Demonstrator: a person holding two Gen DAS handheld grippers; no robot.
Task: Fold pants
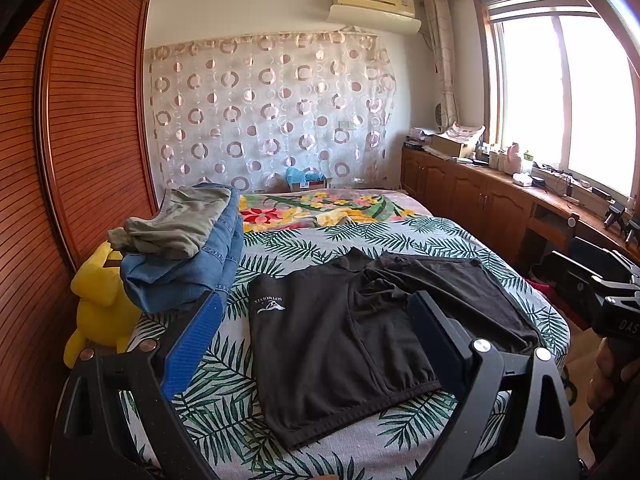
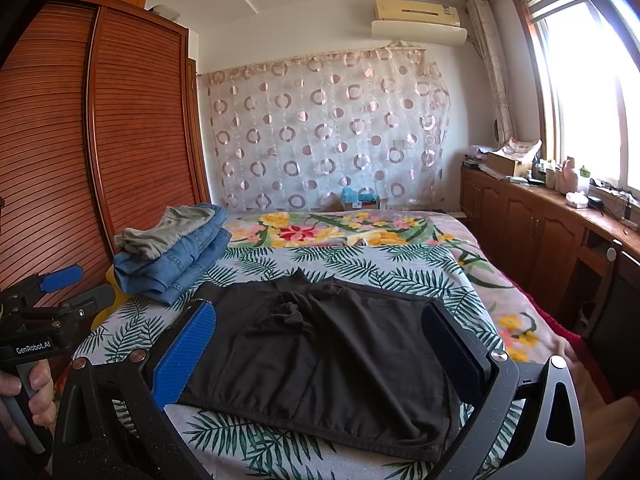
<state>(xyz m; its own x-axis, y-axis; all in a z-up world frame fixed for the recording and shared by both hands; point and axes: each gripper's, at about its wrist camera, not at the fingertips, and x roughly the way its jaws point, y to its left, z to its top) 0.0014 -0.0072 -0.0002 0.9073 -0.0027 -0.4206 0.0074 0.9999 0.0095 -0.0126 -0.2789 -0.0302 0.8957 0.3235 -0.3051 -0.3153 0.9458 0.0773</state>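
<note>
- Black pants (image 1: 352, 340) lie folded flat on the leaf-print bed (image 1: 280, 240), near its foot, with a white logo facing up.
- The left gripper (image 1: 316, 344) hovers above them, fingers spread wide — nothing held.
- The right gripper (image 2: 320, 348) also hangs over the pants, its blue pads (image 2: 184, 356) wide apart and empty.
- A stack of jeans (image 2: 176, 256) topped by a grey garment (image 2: 160, 232) sits just beside the pants, toward the wardrobe (image 2: 120, 120).
- A yellow plush (image 1: 100, 304) is wedged between bed and wardrobe, under the stack.
</note>
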